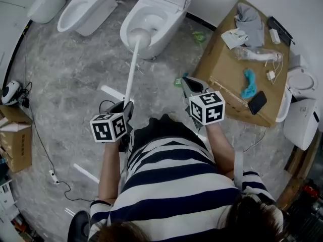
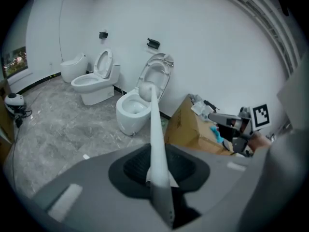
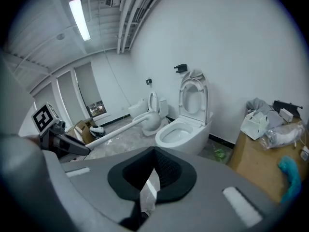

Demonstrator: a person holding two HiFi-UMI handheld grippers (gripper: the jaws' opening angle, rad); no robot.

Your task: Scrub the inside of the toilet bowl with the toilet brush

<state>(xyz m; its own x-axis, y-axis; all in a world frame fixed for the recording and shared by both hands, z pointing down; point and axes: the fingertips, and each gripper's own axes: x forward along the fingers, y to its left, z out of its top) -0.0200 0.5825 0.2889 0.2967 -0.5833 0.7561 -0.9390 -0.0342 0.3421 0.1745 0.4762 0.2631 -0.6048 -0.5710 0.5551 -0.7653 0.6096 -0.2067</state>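
My left gripper is shut on the lower end of the white toilet brush handle. The handle runs forward from the jaws to the round white brush head, which hangs in the air by the front rim of the open toilet bowl. In the left gripper view the brush head shows above the bowl. My right gripper is shut with nothing in it, held right of the brush. From it I see the toilet and the brush head.
A cardboard box with a grey cloth, a phone and small items stands right of the toilet. Two more toilets stand at the back left, another white one at the far right. Cables and a small box lie left.
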